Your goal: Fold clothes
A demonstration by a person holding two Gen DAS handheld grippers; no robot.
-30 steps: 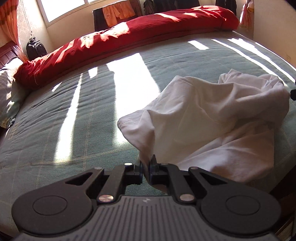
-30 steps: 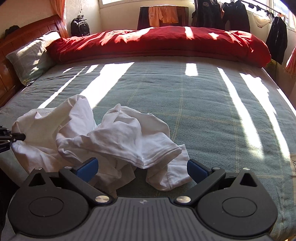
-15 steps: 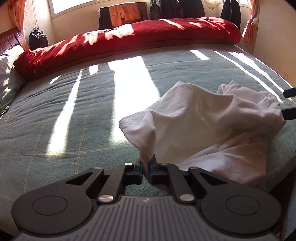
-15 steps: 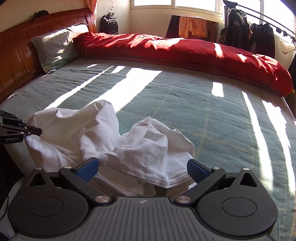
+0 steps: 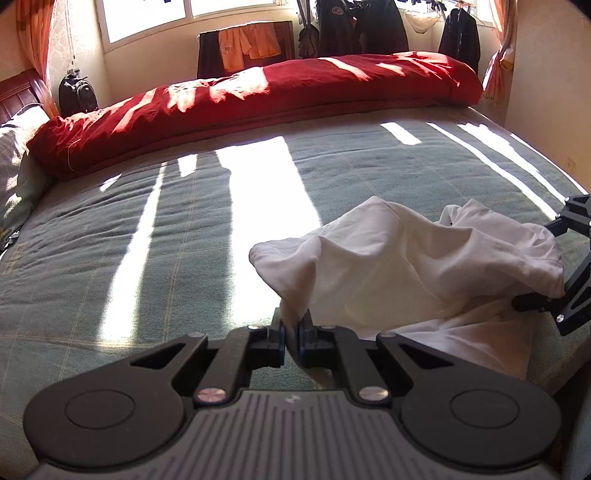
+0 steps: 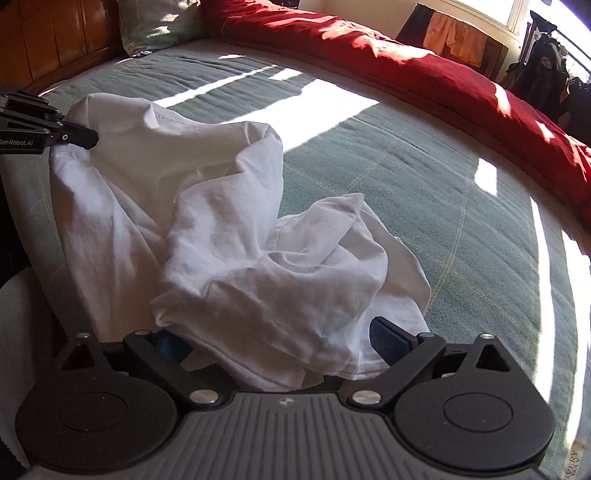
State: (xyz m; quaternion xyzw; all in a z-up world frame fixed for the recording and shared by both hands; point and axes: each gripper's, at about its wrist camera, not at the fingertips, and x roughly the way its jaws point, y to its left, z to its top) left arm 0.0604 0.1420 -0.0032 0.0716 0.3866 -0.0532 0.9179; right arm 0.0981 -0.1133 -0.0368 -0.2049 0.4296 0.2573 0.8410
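Note:
A crumpled white garment (image 5: 406, 266) lies near the front edge of the green bed cover (image 5: 147, 258). My left gripper (image 5: 291, 325) is shut on one edge of it, and the cloth rises in a pinched peak from the pads. In the right wrist view the left gripper (image 6: 88, 138) holds the garment (image 6: 229, 229) at its far left corner. My right gripper (image 6: 277, 338) stands wide with its jaws closing, and a bunched fold lies between the blue pads without being pressed. The right gripper (image 5: 539, 266) also shows at the right edge of the left wrist view.
A long red duvet (image 5: 258, 96) lies rolled along the far side of the bed. A pillow (image 6: 159, 22) and a wooden headboard (image 6: 55, 37) are at the head end. A dark backpack (image 5: 77, 94) and hanging clothes (image 5: 354, 26) stand by the window.
My right gripper has moved in over the garment and rolled, so a fold now lies between its jaws. My left gripper has lifted its pinched edge slightly.

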